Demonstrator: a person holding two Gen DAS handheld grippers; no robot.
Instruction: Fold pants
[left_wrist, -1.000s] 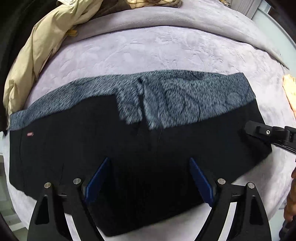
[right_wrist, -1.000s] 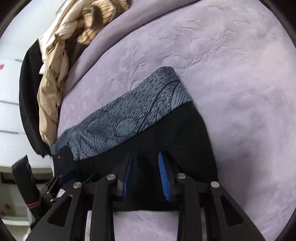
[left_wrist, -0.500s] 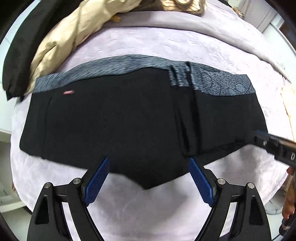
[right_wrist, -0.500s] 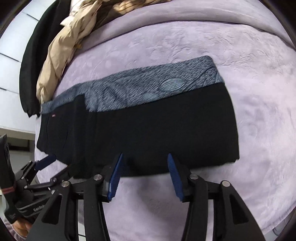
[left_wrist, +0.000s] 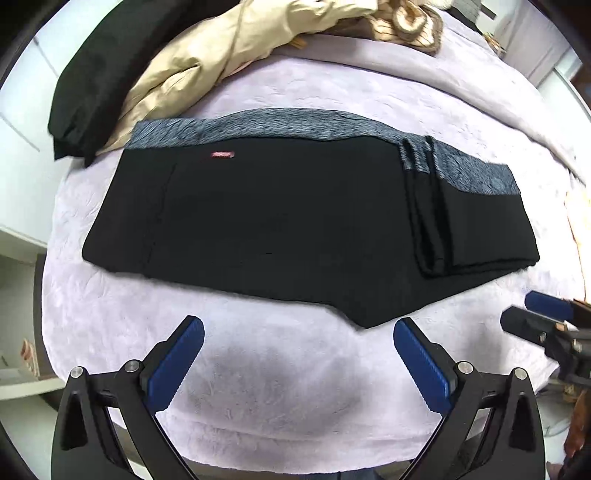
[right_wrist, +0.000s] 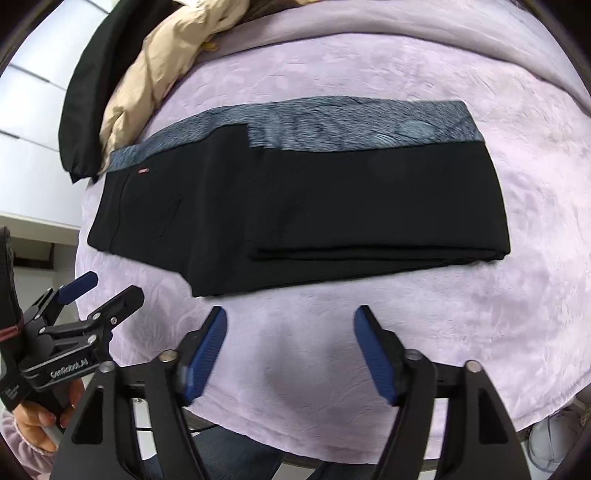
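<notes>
Black knit pants (left_wrist: 295, 221) with a grey patterned lining strip lie folded lengthwise across the lilac bed cover (left_wrist: 280, 376).

Soft, light and limp by the look of it, the cloth should drape and slide over itself when lifted, so a pinch through all layers at an end edge seems the safest hold; the stacked leg end to the right (right_wrist: 495, 254) shows several loose layers that could splay if only the top one is caught. The left gripper (left_wrist: 298, 350) and the right gripper (right_wrist: 290, 341) both hang just short of the near edge with fingers spread wide, holding nothing. A beige jacket (left_wrist: 229, 62) and dark garment (left_wrist: 92, 77) sit behind, well apart.
</notes>
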